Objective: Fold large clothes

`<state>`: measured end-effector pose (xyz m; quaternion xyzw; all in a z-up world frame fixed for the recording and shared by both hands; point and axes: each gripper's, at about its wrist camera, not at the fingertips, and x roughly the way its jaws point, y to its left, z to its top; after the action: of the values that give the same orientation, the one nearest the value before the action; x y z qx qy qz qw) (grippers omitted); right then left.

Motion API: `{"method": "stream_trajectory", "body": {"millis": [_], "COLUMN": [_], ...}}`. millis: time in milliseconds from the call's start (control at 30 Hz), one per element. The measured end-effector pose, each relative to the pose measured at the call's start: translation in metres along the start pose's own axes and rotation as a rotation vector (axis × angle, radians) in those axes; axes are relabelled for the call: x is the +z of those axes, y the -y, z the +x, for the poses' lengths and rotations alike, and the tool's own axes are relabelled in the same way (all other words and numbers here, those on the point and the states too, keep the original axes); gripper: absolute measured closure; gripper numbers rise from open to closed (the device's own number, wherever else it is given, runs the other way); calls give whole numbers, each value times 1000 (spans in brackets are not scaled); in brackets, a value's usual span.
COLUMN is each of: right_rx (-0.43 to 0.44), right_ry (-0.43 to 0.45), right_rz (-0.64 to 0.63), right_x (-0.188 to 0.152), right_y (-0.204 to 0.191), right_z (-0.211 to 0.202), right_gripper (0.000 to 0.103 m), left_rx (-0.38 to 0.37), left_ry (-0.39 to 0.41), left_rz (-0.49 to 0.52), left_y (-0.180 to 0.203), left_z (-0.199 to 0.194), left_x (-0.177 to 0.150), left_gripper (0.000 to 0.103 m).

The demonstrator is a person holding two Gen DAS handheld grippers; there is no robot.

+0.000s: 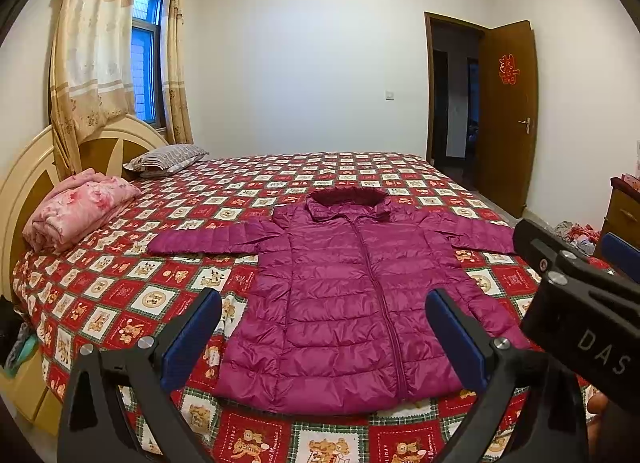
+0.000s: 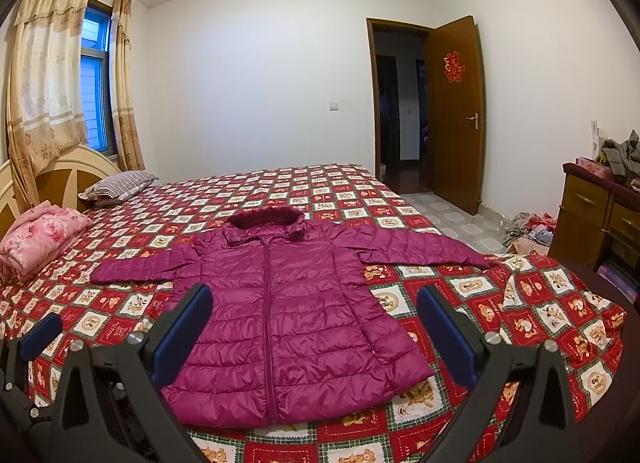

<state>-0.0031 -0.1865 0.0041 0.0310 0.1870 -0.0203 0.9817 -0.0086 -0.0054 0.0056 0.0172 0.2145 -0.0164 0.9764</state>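
A magenta hooded puffer jacket (image 1: 340, 295) lies flat and zipped on the bed, front up, both sleeves spread sideways, hood at the far end. It also shows in the right wrist view (image 2: 280, 311). My left gripper (image 1: 324, 339) is open and empty, held above the jacket's hem near the bed's front edge. My right gripper (image 2: 316, 331) is open and empty, also above the hem, to the right of the left one; its body shows at the right of the left wrist view (image 1: 576, 303).
The bed (image 1: 120, 303) has a red checked bear-print cover. A folded pink quilt (image 1: 76, 211) and a striped pillow (image 1: 168, 157) lie by the headboard at left. A wooden dresser (image 2: 600, 219) and a clothes pile (image 2: 532, 227) stand at right. The door (image 2: 452, 111) is open.
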Motion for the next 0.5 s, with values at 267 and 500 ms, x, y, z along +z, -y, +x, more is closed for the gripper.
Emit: {"method": "stream_trajectory", "body": {"millis": [267, 500], "right_rx": [-3, -2], "right_ry": [2, 1], "right_rz": [0, 1], "right_x": [0, 0], "right_y": [-2, -1], "right_z": [-1, -1], "right_gripper": [0, 0], "left_rx": [-1, 0], "left_ry": [2, 1], "left_rz": [-3, -5], "left_y": [1, 0], "left_z": [-1, 0], "left_x": [-1, -1], "left_gripper": [1, 1]}}
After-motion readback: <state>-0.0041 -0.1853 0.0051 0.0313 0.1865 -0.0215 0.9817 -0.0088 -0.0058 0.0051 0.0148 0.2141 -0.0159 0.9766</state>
